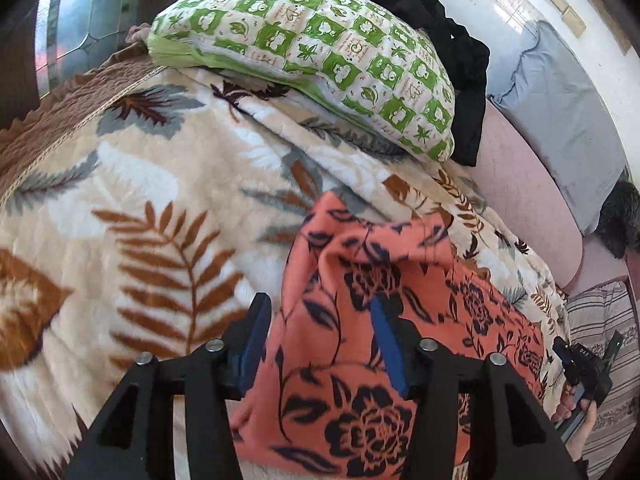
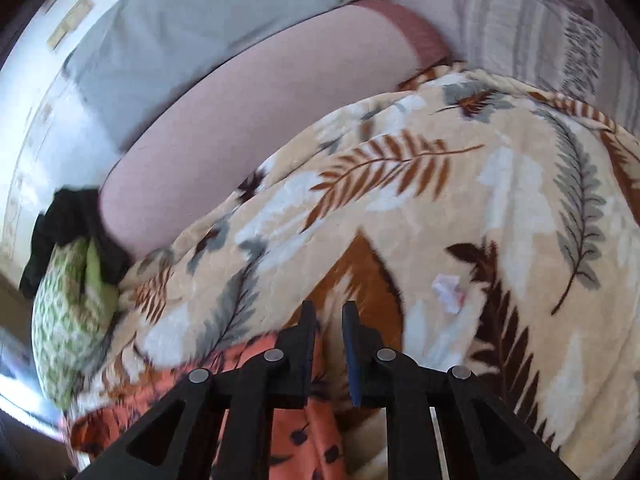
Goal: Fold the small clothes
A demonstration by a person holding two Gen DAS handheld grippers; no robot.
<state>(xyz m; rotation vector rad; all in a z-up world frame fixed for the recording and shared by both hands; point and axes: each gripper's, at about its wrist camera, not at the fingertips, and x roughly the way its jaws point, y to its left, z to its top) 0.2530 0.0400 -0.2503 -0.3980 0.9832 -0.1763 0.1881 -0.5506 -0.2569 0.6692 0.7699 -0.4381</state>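
An orange cloth with a dark floral print (image 1: 384, 320) lies bunched on a leaf-patterned blanket (image 1: 160, 184). My left gripper (image 1: 320, 312) is open, its jaws wide apart, and hovers over the cloth's near left part without holding it. In the right wrist view the same cloth (image 2: 248, 364) lies at lower left under the gripper. My right gripper (image 2: 329, 314) has its jaws a narrow gap apart with nothing between the tips, over the blanket (image 2: 460, 208) at the cloth's edge. The right gripper also shows in the left wrist view (image 1: 588, 364) at the cloth's far right edge.
A green-and-white patterned pillow (image 1: 320, 52) lies at the head of the bed with a black garment (image 1: 452, 60) behind it. A pink mattress edge (image 1: 528, 200) and a grey-blue pillow (image 1: 560, 112) lie to the right. A small crumpled paper scrap (image 2: 448, 290) lies on the blanket.
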